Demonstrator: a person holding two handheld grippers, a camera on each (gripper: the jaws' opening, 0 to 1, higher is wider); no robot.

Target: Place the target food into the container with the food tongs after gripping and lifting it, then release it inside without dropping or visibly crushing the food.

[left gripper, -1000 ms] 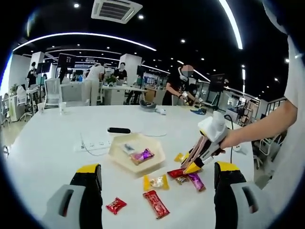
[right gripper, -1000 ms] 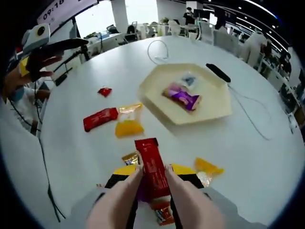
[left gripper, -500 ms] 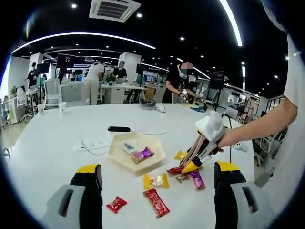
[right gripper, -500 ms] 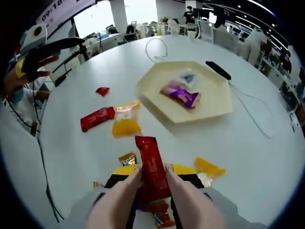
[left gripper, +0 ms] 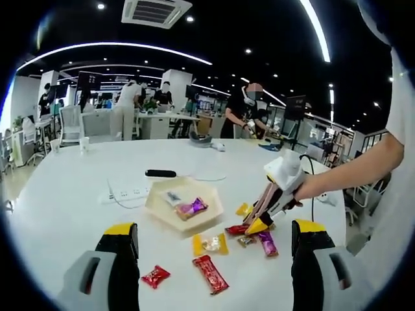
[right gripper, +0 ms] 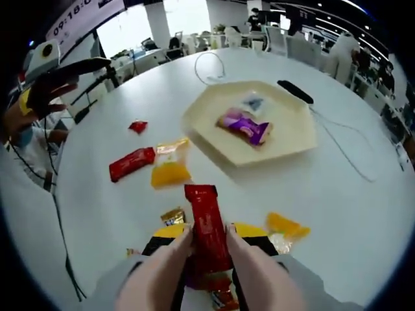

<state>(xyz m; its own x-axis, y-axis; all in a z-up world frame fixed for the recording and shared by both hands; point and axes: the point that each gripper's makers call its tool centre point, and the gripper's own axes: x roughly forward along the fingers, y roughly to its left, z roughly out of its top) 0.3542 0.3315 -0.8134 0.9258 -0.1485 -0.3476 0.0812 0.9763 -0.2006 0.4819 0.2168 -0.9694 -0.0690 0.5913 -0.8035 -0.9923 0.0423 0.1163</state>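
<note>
Black oblong remote [left gripper: 161,173] & white power strip w/ cable [left gripper: 130,192] on round white table [left gripper: 65,201]; office desks [left gripper: 162,123] behind.

I am working in a large open-plan office. Ahead of me spreads a broad white table [left gripper: 78,194], and beyond it I see rows of desks [left gripper: 162,123] with monitors [left gripper: 91,81], white office chairs [left gripper: 72,124] and several people [left gripper: 243,116] standing at workstations. Overhead I see a dark ceiling with curved strip lights [left gripper: 110,46] and a square air-conditioning vent [left gripper: 159,11].
</note>
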